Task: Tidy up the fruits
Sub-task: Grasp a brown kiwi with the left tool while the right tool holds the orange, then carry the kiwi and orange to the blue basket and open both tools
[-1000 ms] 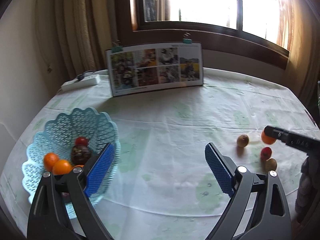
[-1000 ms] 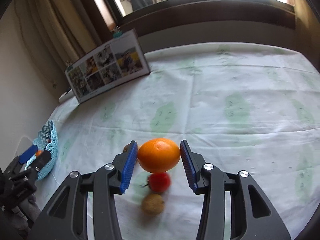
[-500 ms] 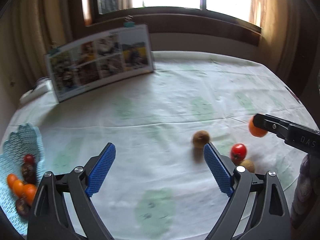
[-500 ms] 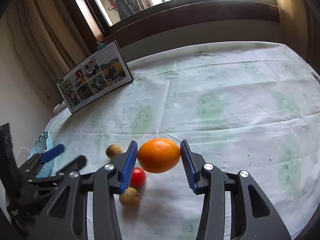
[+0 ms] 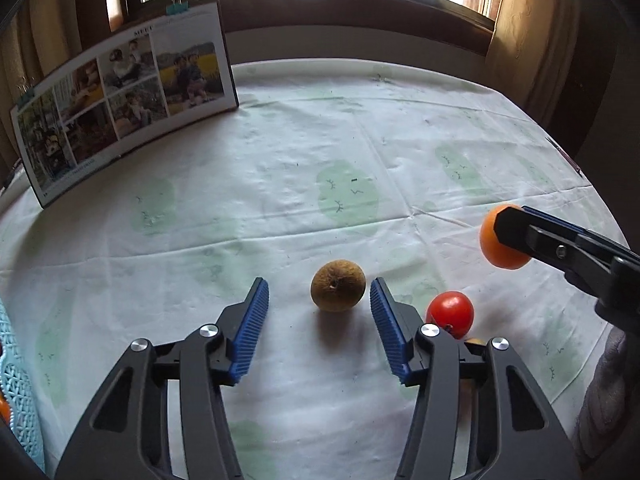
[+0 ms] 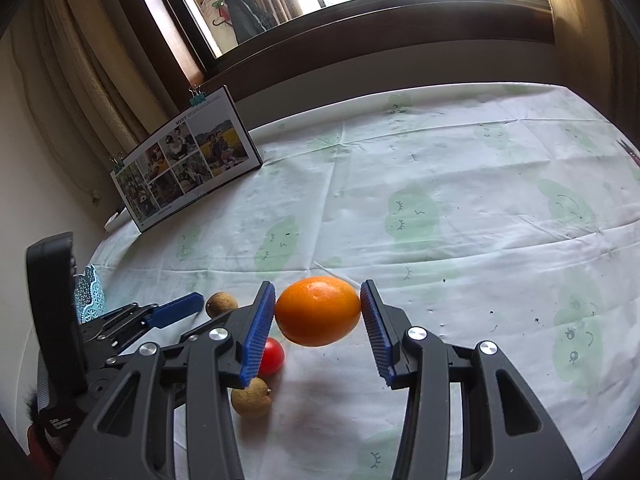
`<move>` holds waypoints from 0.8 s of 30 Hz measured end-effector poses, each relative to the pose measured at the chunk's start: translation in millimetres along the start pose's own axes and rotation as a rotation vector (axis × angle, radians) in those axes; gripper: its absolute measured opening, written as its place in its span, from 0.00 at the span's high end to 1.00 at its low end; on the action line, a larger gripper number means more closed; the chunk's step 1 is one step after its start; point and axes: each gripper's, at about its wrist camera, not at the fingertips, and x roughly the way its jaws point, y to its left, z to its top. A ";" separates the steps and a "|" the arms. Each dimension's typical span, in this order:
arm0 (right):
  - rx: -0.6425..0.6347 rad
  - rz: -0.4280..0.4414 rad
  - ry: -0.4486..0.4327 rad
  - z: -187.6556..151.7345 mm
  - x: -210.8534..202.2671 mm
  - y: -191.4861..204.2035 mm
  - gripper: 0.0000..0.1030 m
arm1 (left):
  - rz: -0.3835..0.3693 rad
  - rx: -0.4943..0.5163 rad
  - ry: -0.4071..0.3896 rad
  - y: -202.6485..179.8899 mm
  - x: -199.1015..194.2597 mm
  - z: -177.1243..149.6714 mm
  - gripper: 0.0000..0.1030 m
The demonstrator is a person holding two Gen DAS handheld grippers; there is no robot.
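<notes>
the tablecloth [image 5: 280, 168] is creased matt cloth. the grippers' fingers [image 5: 252, 332] look like matt black plastic with ribbed blue pads and shiny metal screws. the orange [image 6: 318, 311] has a dimpled sheen, the tomato [image 5: 450, 313] is glossy, the brown fruit [image 5: 338, 285] dull and rough. the basket [image 6: 89, 294] is lacy plastic.

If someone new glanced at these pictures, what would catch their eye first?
Probably the orange, held off the table between the right gripper's blue pads. Next, the brown fruit on the cloth between the open left gripper's fingers, with a red tomato just to its right.
</notes>
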 end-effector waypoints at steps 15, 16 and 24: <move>-0.017 -0.020 -0.014 -1.4 -2.6 4.1 0.56 | -0.013 -0.033 -0.053 6.8 -20.9 -1.5 0.73; -0.020 -0.021 -0.015 -1.5 -3.1 5.4 0.56 | 0.004 -0.032 -0.063 7.6 -24.7 -1.9 0.73; -0.040 -0.015 -0.023 -1.0 -6.8 20.0 0.56 | 0.154 -0.065 -0.138 30.0 -57.8 -7.2 0.73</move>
